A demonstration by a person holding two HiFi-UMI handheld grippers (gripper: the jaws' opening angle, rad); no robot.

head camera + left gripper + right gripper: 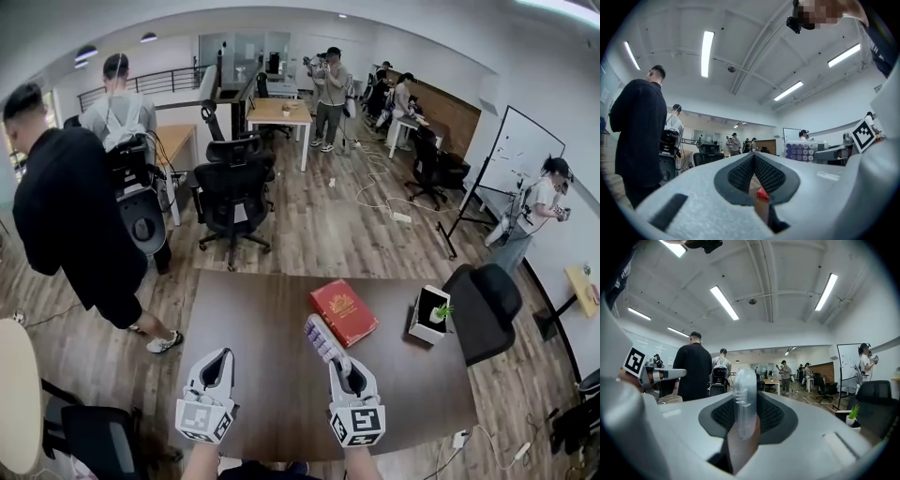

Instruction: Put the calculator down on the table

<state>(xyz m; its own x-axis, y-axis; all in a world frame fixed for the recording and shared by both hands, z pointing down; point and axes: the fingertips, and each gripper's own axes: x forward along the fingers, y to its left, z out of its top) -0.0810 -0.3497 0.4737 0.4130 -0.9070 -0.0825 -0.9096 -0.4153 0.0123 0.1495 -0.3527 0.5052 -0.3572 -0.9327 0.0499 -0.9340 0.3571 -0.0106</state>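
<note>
Head view: right tongs [343, 366] clamp the calculator [324, 338], long axis running far-left over the worktop [267, 323]; right gripper view shows it edge-on; left tongs [222, 357] pinched together, empty.

Matt dark table top [262, 366], glossy red book cover [343, 311], smooth plastic calculator [324, 339], wood-plank floor [319, 225]

A: On the counter [262, 356]?
B: Book [343, 311], frame centre-right; potted plant [430, 314] to its right, apart, by the right edge.
A: And the calculator [324, 337]?
B: Lower left of the book, in the right tongs [342, 364].
</note>
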